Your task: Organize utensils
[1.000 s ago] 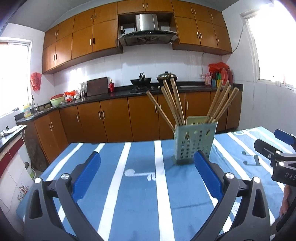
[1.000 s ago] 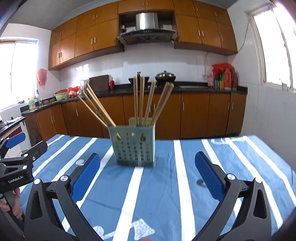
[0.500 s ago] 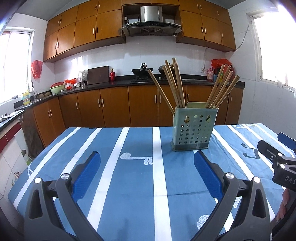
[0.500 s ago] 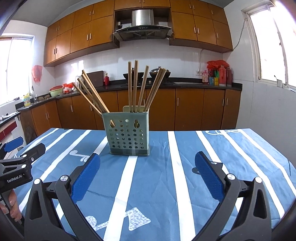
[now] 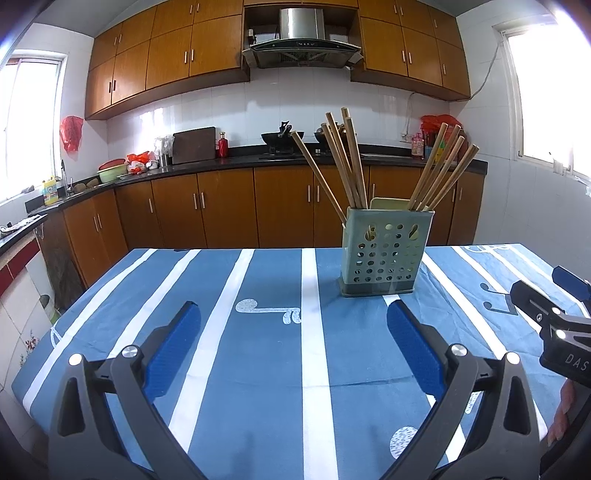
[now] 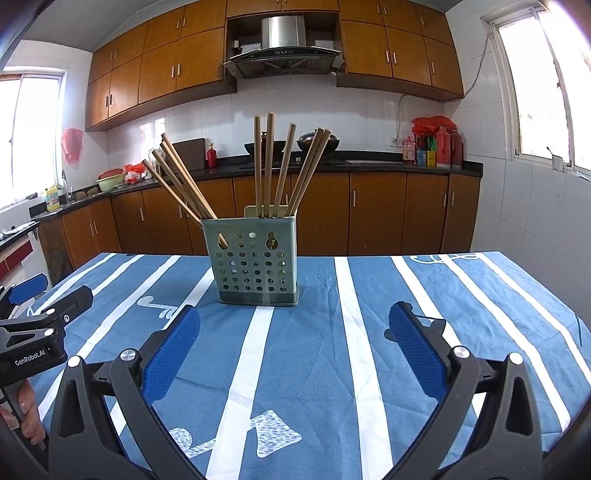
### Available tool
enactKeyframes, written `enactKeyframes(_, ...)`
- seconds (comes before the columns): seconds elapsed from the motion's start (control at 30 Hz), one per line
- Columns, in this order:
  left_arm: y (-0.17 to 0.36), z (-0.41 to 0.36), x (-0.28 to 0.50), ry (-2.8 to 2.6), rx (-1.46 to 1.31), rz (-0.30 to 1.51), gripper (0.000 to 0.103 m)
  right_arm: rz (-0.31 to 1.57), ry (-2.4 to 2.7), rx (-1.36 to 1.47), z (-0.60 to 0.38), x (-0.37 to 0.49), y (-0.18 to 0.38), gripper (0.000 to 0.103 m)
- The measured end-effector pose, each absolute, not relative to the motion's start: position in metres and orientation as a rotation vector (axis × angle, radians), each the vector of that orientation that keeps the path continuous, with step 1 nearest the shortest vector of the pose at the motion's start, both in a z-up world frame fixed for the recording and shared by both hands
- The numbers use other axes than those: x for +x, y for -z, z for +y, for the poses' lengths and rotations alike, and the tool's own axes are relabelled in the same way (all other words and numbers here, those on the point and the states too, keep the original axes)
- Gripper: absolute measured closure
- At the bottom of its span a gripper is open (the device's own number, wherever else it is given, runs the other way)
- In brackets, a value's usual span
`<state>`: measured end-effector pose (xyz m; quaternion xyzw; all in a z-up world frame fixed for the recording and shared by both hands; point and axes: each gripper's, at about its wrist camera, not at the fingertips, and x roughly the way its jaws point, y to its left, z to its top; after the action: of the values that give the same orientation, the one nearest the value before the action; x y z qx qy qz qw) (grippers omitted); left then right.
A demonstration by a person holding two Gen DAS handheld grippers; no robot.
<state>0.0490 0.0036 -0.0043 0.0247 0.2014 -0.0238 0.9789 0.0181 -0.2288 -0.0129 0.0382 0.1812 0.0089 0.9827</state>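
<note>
At your twelve o'clock a steel range hood hangs between brown wall cabinets. Below it you see a black countertop carrying a wok, a red bottle and a dark cutting board. At ten o'clock a red bag hangs on the white tiles. The blue, white-striped tablecloth spreads beneath you, and at two o'clock a bright window glares.
</note>
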Motion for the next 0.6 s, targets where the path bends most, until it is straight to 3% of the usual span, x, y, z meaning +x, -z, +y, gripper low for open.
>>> enactKeyframes(0.6,0.0044,0.0016,0.0491,0.055,0.047,0.409,0.004,0.368,-0.017,0.082,-0.2292,0.0186,0.0127,0.002)
